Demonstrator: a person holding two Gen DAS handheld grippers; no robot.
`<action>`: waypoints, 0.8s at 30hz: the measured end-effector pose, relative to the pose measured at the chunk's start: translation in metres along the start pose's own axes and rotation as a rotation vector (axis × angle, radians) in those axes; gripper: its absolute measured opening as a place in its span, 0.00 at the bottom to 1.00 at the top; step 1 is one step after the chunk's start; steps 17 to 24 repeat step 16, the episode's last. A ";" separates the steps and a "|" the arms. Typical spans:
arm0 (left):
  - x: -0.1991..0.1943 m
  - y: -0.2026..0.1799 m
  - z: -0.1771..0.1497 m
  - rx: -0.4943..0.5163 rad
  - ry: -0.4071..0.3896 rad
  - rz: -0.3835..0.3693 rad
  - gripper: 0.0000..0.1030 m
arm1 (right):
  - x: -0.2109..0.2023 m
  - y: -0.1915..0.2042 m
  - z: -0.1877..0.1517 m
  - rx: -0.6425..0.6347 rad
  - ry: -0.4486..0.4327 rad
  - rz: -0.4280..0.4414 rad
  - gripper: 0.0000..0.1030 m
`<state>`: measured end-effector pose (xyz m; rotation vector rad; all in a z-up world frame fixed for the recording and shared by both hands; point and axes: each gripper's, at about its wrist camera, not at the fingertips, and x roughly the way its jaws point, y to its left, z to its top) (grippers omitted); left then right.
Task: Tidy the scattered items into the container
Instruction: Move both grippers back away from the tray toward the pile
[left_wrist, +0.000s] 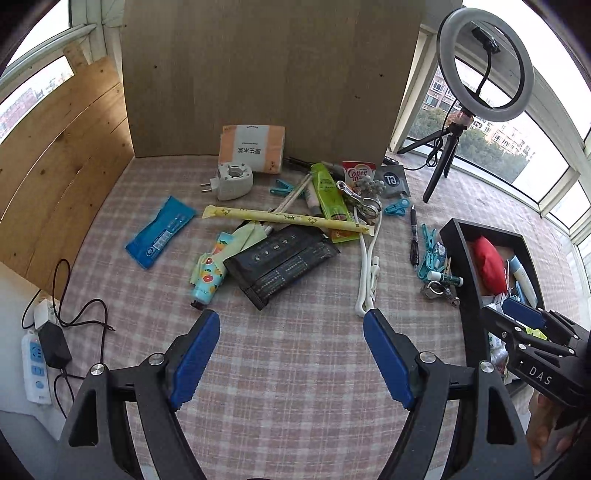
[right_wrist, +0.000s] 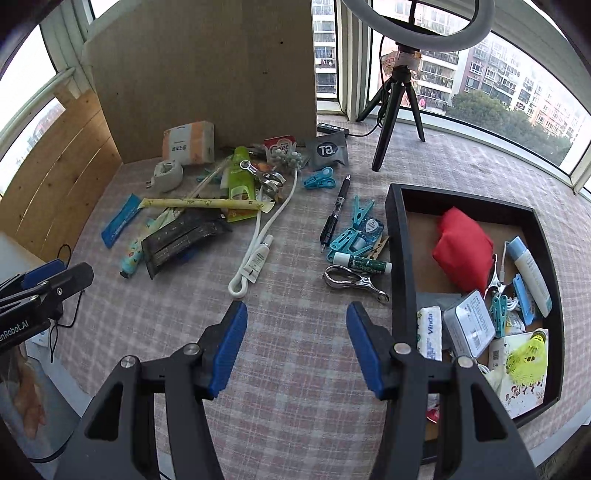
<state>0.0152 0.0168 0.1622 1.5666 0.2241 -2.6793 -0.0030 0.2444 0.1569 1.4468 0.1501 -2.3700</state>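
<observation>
Worktop carries the whole job: its checked cloth holds a loose pile at the far centre and a black container on your right. The container is part full already, with a red pouch, a tissue pack, a tin and a yellow shuttlecock inside, so you are mid-task and between picks.

Both tools are empty. Your left tool hangs with its blue pads spread wide above bare cloth, short of the black packet and the white cable. Your right tool is likewise spread wide, holding nothing, just left of the container wall.

Nearest work for the right tool appears to be the small cluster touching that wall: the metal clip, the green-labelled lip balm and the teal pegs, with the black pen just beyond. Choose one item, bring the pads down either side of it, and close across its narrow width. The clip lies flat, so expect a low approach.
</observation>
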 end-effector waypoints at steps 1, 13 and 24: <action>-0.001 0.004 0.001 -0.002 -0.008 -0.001 0.76 | 0.002 0.005 0.001 -0.005 0.001 0.002 0.54; 0.006 0.035 0.009 -0.030 -0.022 -0.001 0.82 | 0.027 0.034 0.012 -0.015 0.039 0.020 0.54; 0.008 0.034 0.010 -0.005 -0.030 0.016 0.82 | 0.033 0.036 0.014 -0.012 0.050 0.022 0.54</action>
